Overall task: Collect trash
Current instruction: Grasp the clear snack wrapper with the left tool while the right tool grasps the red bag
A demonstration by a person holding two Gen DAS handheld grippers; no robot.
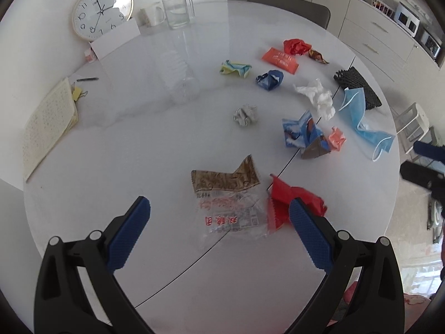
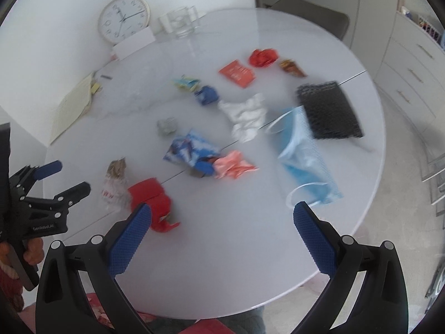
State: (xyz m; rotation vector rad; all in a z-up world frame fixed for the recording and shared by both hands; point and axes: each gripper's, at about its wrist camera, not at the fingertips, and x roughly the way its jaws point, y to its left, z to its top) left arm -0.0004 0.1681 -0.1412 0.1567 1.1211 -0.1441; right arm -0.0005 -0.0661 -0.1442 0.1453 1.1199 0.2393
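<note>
Several pieces of trash lie on the round white table (image 1: 155, 144). My left gripper (image 1: 219, 208) is open and empty above a clear and brown wrapper (image 1: 225, 194), with a red wrapper (image 1: 292, 203) by its right finger. Farther off lie a grey paper ball (image 1: 245, 114), a blue snack bag (image 1: 301, 132), a white tissue (image 1: 319, 96), a blue face mask (image 1: 361, 117) and black netting (image 1: 357, 86). My right gripper (image 2: 222, 211) is open and empty over the table's near edge, between the red wrapper (image 2: 151, 201) and the mask (image 2: 306, 156). The right wrist view is blurred.
A wall clock (image 1: 101, 11), glass cups (image 1: 178, 11) and a white card stand at the table's back. A notebook (image 1: 47, 122) lies at the left. A chair (image 1: 289, 5) stands behind the table, drawers (image 1: 375, 39) at the right. The left gripper shows in the right wrist view (image 2: 64, 178).
</note>
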